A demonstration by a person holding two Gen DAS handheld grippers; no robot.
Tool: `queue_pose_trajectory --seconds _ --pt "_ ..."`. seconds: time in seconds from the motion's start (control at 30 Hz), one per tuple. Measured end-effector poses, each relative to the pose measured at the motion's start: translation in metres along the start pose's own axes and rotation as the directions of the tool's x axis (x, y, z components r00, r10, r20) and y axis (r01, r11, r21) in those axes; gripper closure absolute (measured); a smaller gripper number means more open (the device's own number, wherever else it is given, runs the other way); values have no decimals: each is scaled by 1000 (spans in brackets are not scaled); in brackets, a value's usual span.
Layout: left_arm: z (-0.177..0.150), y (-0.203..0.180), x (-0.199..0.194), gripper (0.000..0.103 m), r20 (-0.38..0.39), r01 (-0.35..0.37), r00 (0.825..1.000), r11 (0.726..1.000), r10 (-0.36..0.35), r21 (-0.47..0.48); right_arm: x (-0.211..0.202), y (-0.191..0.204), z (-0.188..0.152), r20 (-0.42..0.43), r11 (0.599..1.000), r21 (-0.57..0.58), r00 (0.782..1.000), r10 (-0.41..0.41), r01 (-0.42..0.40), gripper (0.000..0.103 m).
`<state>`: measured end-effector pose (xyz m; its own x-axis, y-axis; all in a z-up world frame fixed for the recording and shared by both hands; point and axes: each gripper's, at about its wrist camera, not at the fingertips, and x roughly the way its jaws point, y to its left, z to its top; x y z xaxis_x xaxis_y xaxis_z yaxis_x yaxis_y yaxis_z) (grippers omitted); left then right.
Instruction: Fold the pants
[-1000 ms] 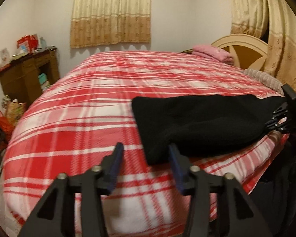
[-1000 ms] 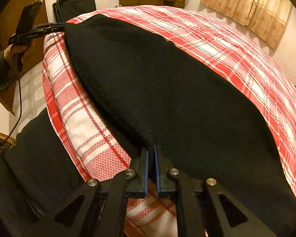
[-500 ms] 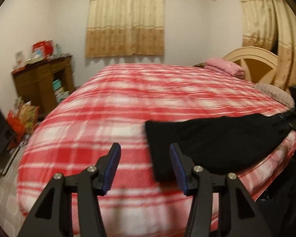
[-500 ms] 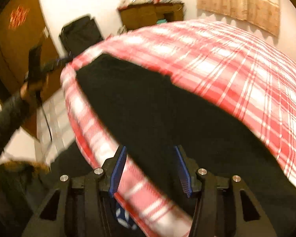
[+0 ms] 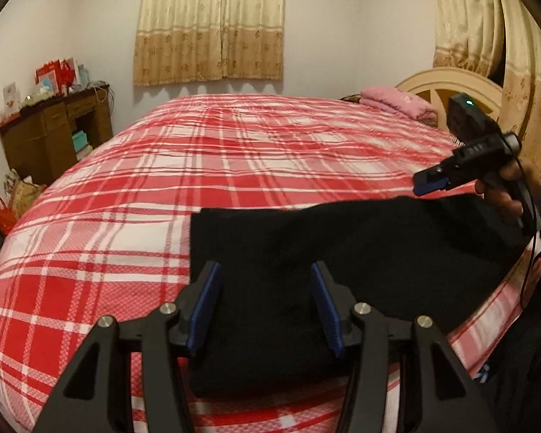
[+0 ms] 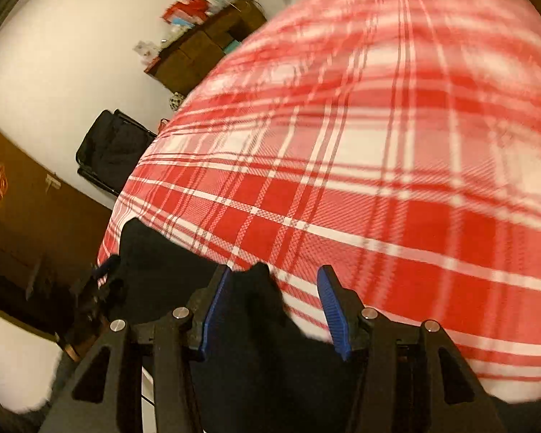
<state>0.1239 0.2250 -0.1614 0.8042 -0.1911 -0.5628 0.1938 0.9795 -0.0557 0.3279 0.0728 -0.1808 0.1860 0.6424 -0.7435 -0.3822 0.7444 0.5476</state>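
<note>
Currently a wide bed under a red-and-white plaid cotton blanket [image 5: 162, 187] fills the room; gold patterned curtains [image 5: 209, 25] hang behind, a brown wooden desk [image 5: 54, 133] stands left. Black folded pants [image 5: 342, 252] lie along its near edge. My left claw [image 5: 265, 303] stands apart over them, gripping nothing; my right claw [image 6: 272, 310] is closing, unclamped, fabric between.

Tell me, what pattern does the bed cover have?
Red and white plaid bed cover, clearest in the left wrist view.

Black pants [image 5: 342, 252] on red-and-white plaid bedspread [image 5: 198, 166] (beige curtains [image 5: 209, 25] behind).
</note>
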Motion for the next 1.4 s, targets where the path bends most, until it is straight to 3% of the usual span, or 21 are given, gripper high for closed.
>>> queue_pose_trajectory --seconds 0.07,0.1,0.13,0.33,0.47,0.53,0.6,0.67,0.7,0.73,0.9,1.0,1.13,1.3,1.4 --pt "-1 0 -1 49 5 1 1000 1000 -1 10 16 -3 1 -51 999 32 998 40 -38 70" --pt "0 -1 -1 49 5 -2 1000 1000 1 13 19 -3 0 -62 998 35 997 54 -52 87" --pt "1 -1 0 49 5 -7 1000 1000 7 17 20 -2 -1 -64 997 36 996 67 -64 95" --pt "2 2 4 48 12 -11 1000 1000 11 12 -1 11 4 30 998 4 998 57 -58 99" --pt "2 2 4 47 10 -18 1000 1000 18 8 23 7 2 -33 999 -41 999 -30 29 99" --pt "5 0 3 47 -2 -26 1000 1000 26 -1 20 8 -2 -9 998 -57 1000 -27 26 98" --pt "9 -7 -1 47 -8 -27 1000 1000 27 4 6 10 -5 24 998 -54 999 -42 43 93" --pt "12 -20 -9 41 6 -25 1000 999 25 36 -15 11 -11 59 996 -67 997 -50 54 69" --pt "14 -26 -11 39 12 -26 1000 998 26 51 -31 8 -16 79 996 -74 996 -44 50 47" --pt "17 -36 -15 36 25 -17 1000 997 15 71 -42 6 -20 99 996 -79 994 -43 51 43" --pt "29 -77 -13 35 36 109 993 990 -113 90 -127 -34 -62 199 986 -41 968 -152 163 43" --pt "32 -110 1 35 7 198 980 973 -200 122 -192 -80 -94 267 971 92 934 -239 222 43" --pt "33 -159 21 35 -49 311 950 932 -307 184 -289 -137 -147 361 895 314 832 -422 318 43" --pt "36 -225 33 35 -111 424 905 864 -410 271 -374 -170 -209 416 794 506 711 -567 337 43" --pt "37 -263 38 35 -148 469 883 814 -446 344 -390 -177 -230 424 769 541 679 -600 341 43"
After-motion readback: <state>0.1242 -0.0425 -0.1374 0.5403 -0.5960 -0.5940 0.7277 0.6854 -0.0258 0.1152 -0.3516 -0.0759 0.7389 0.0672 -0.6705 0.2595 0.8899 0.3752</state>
